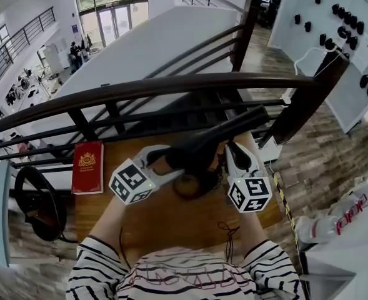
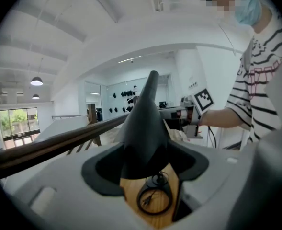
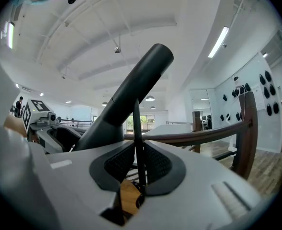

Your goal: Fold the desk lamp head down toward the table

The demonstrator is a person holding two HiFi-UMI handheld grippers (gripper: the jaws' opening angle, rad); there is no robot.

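- Left gripper [image 1: 171, 160]: jaws clasp the black desk lamp head [image 1: 227, 132], which slants toward 2 o'clock over the wooden tabletop [image 1: 171, 227].
- Right gripper [image 1: 229, 152], at 3 o'clock of the left: jaws pinch the thin lamp stem [image 3: 136, 133].

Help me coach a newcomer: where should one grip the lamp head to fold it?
Grip the lamp head at its thick near end, from the left, across its width: the long bar should give leverage while the right tool holds the thin stem.
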